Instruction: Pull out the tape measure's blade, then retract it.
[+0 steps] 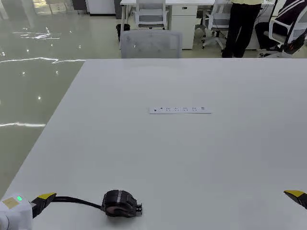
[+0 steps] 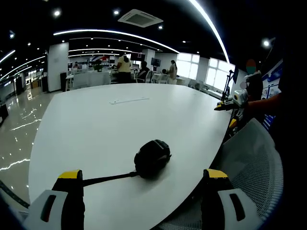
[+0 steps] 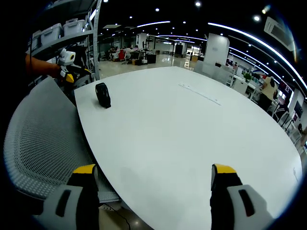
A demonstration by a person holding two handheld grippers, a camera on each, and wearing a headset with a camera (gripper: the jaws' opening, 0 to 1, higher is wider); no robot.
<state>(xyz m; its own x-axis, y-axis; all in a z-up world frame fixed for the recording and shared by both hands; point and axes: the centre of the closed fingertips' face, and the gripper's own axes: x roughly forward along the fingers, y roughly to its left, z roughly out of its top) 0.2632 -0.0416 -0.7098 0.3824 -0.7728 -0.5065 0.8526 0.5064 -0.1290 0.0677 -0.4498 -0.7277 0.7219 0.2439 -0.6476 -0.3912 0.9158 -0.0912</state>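
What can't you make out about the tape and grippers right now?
Tape hook: head view, too small to tell if any blade is out.
Strap end: left gripper view, passes behind the left gripper jaw; contact unclear.
Right gripper: head view, cut off by the right edge, one tip showing.

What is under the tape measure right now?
The tape measure rests on the bare white table; its black strap trails toward the left gripper. Its underside is hidden.
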